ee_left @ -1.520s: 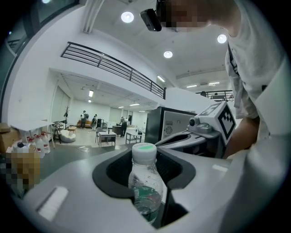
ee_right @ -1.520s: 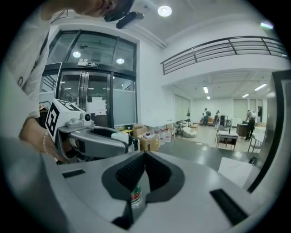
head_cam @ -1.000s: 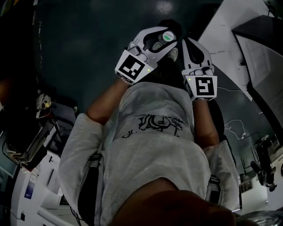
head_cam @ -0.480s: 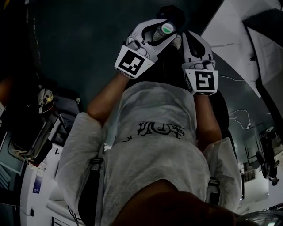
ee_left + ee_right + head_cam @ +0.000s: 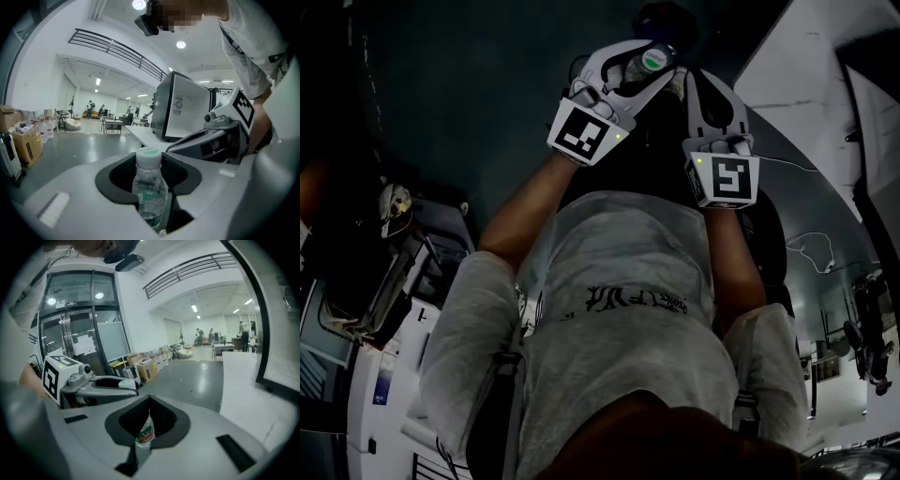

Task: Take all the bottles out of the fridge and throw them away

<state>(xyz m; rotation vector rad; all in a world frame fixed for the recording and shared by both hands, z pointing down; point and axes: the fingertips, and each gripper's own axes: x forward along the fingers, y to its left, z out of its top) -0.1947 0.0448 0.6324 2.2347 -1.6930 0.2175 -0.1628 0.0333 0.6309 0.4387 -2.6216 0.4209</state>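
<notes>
My left gripper (image 5: 639, 58) is shut on a clear bottle (image 5: 149, 190) with a white, green-topped cap (image 5: 654, 60). The bottle stands upright between the jaws in the left gripper view. Close beside it, my right gripper (image 5: 701, 82) is shut on a thin clear bottle with a red and green label (image 5: 144, 437). Both grippers are held side by side in front of the person's body, over dark floor. The right gripper view shows the left gripper (image 5: 96, 380) just to its left, and the left gripper view shows the right gripper (image 5: 220, 133) to its right.
A white table (image 5: 787, 84) lies to the right, with a black and white cabinet (image 5: 180, 110) on it. Cardboard boxes and water jugs (image 5: 28, 138) stand along the wall. Glass doors (image 5: 77, 331) are behind the left gripper. Equipment (image 5: 389, 272) crowds the head view's lower left.
Both grippers have sunk together away from the head, each still holding its bottle. Their spacing is unchanged.
</notes>
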